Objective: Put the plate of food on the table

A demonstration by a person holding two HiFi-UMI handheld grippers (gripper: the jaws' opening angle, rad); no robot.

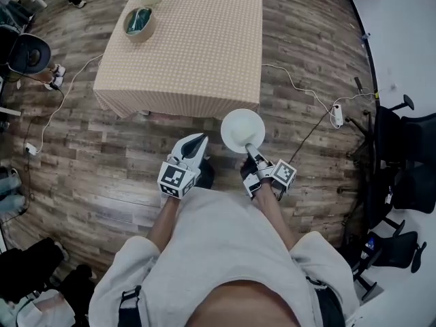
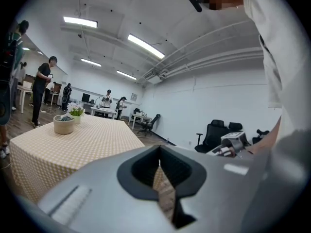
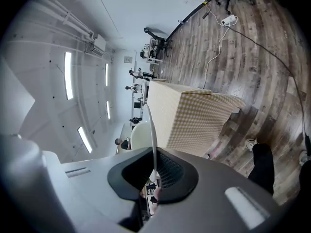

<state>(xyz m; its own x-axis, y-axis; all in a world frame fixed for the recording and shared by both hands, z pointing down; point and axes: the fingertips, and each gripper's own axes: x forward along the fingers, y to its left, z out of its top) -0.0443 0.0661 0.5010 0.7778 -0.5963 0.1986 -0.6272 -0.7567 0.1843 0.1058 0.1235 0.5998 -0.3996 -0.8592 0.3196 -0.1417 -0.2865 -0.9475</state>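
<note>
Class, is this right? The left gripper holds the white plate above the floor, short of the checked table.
Not quite: the right gripper holds the white plate above the floor, short of the checked table. The head view shows it.

An open office or lab: swivel chairs (image 2: 217,131), far desks (image 2: 103,111), ceiling strip lights (image 2: 145,45), wood-plank floor (image 1: 136,155)
</note>
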